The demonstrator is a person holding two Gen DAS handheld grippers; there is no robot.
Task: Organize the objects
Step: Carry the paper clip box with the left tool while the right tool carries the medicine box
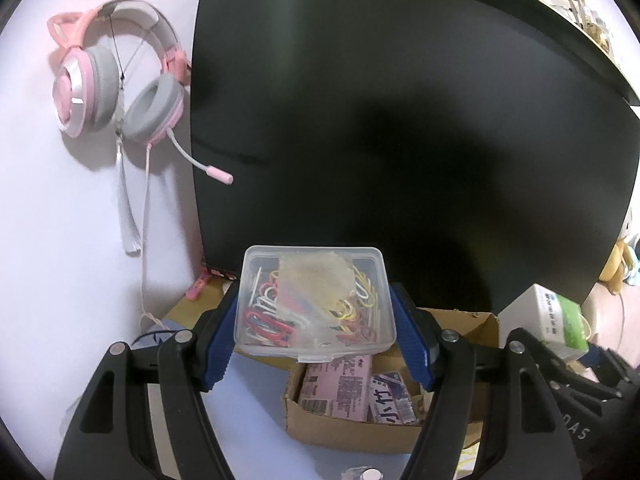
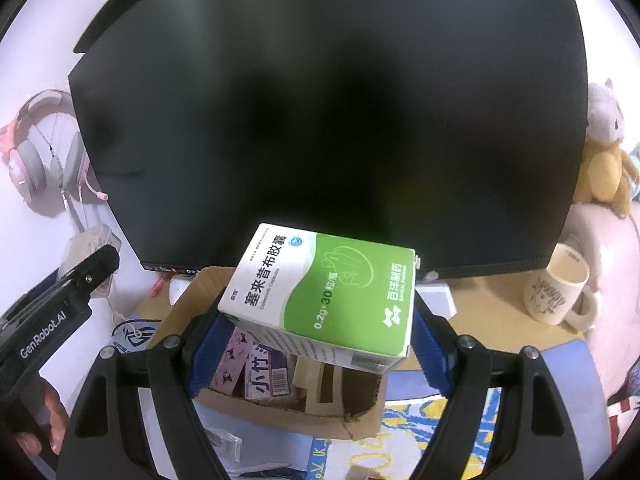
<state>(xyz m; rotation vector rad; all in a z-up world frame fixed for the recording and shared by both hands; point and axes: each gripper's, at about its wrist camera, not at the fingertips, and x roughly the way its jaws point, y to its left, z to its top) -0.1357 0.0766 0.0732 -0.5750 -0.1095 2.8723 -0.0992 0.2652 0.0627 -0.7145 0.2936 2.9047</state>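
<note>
My left gripper (image 1: pixel 316 320) is shut on a clear plastic box of coloured paper clips (image 1: pixel 314 304), its blue pads pressing the box's two sides. It hangs above the left end of an open cardboard box (image 1: pixel 352 428) that holds pink and purple packets. In the right wrist view my right gripper (image 2: pixel 320 320) is shut on a white and green medicine carton (image 2: pixel 324 296), held over the same cardboard box (image 2: pixel 280 412). That carton also shows at the right of the left wrist view (image 1: pixel 556 316). The left gripper's black body (image 2: pixel 60 308) and a hand sit at the lower left.
A large dark monitor (image 1: pixel 400 120) fills the space just behind the cardboard box. Pink and grey headphones (image 1: pixel 116 84) hang on the wall to its left. A cream mug (image 2: pixel 560 288) and plush toys (image 2: pixel 604 156) stand at the right. A blue and yellow mat (image 2: pixel 460 432) covers the desk.
</note>
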